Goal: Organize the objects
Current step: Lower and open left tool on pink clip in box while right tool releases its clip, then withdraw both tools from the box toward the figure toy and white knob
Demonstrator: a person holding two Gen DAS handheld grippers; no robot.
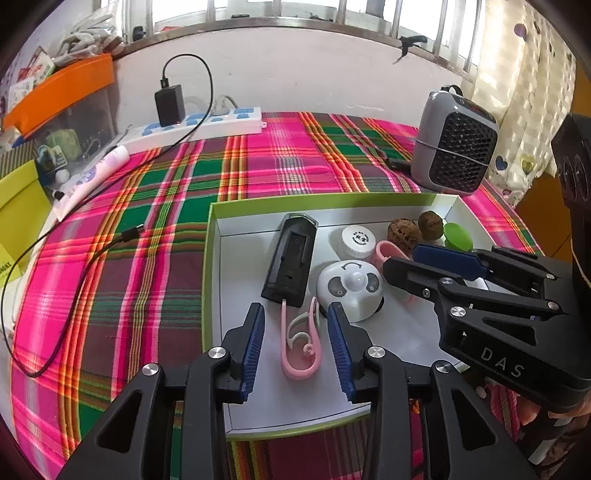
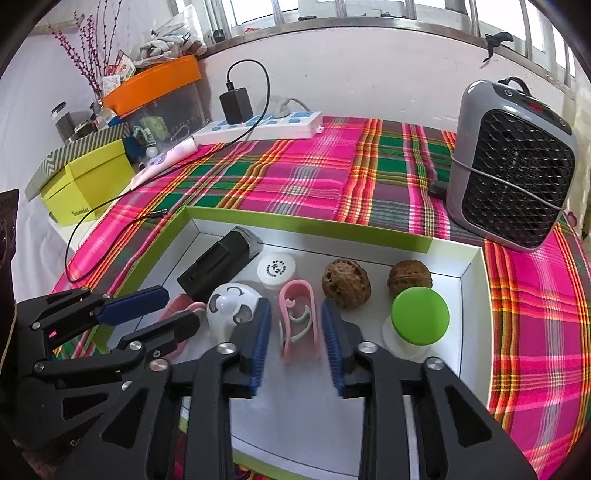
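Bright daylight from blown-out window (image 1: 295, 9); fisheye-warped, vignetted edges.

Readable only: "DAS" in white letters on the right gripper's (image 1: 448, 273) black body; other print illegible.

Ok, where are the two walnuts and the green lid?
Left walnut (image 2: 345, 282), right wrist view, on the middle of its pitted shell.
Right walnut (image 2: 409, 277), right wrist view, on its ridged top.
Green lid (image 2: 420, 314), right wrist view, on its flat top.

Both tongs angled down — L tongs (image 1: 295, 325) & R tongs (image 2: 293, 332) jaws apart, nothing gripped.
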